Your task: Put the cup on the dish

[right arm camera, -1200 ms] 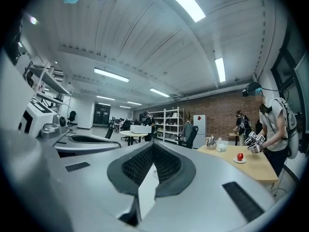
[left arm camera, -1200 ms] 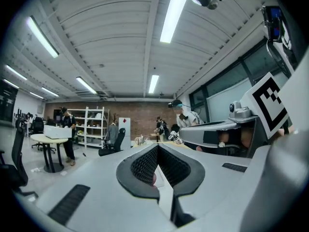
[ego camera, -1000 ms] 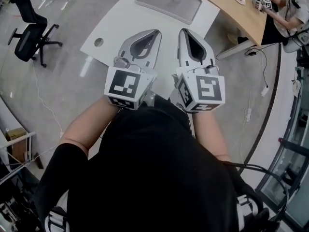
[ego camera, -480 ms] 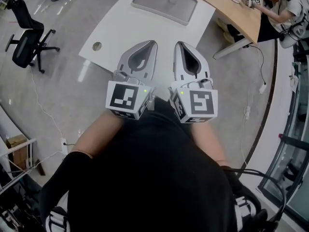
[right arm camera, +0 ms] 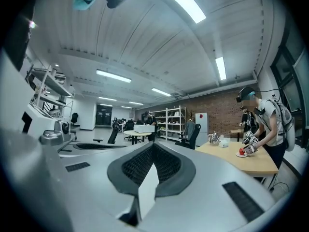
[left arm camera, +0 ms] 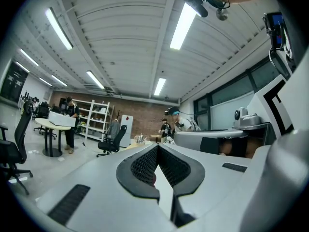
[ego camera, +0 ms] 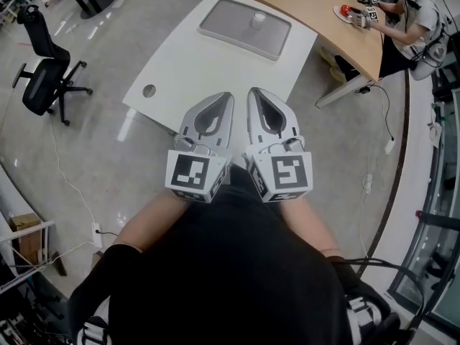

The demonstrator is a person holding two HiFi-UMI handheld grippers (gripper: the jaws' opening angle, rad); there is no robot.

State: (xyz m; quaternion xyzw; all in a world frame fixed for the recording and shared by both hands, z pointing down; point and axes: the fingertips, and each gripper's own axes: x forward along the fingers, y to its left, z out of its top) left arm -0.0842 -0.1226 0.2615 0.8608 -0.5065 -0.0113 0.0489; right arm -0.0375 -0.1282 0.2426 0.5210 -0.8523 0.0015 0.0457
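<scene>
Cup (ego camera: 259, 18) well apart from closed, empty left claw (ego camera: 221, 100) and right claw (ego camera: 256, 95)

The right hand-held gripper (right arm camera: 152, 146) is closed and empty; a person (right arm camera: 264, 124) stands at a wooden table (right arm camera: 239, 162).

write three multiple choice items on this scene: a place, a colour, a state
1. The cup stands on: A the floor B the grey tray C a shelf
2. The office chair is: A black B red C white
3. The right gripper is: A shut, empty B shut on the cup C wide open
Key: B, it sits on the tray on the white table; A, seat and back are black; A, its jaws meet with nothing between.
</scene>
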